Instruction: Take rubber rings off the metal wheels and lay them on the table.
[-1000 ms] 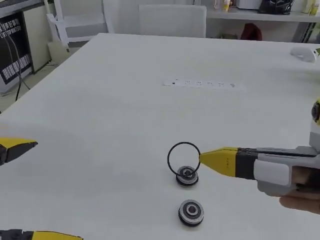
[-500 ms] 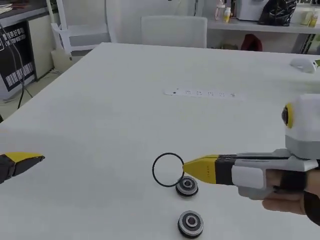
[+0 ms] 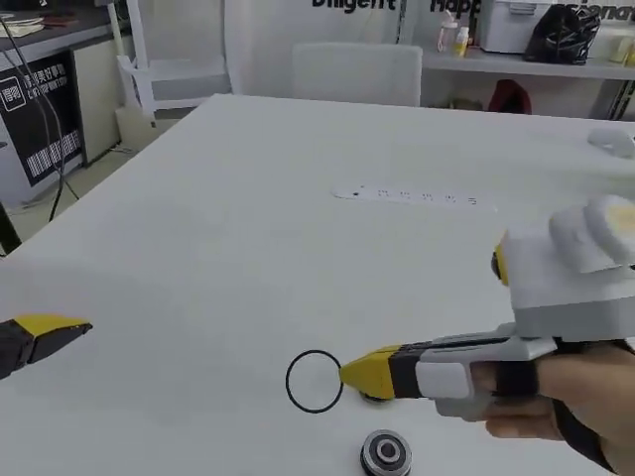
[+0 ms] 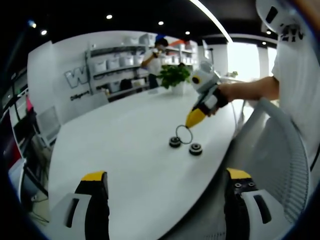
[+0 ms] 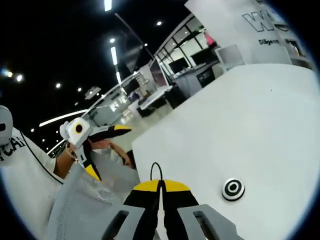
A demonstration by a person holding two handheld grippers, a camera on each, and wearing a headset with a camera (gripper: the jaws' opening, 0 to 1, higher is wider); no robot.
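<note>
The right gripper [image 3: 345, 374] has its fingers pressed together on a thin black rubber ring [image 3: 289, 382] over the white bench [image 3: 248, 198], near a round metal wheel [image 3: 386, 453]. The left gripper [image 4: 165, 175] has its fingers spread wide and empty.

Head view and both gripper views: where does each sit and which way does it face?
Head view: on the headset, looking down at the table; right gripper pinches the ring, hand behind it.
Left gripper view: along its open jaws, across the table at the wheels.
Right gripper view: along its shut jaws, toward the left gripper.
Shared: the ring.
</note>
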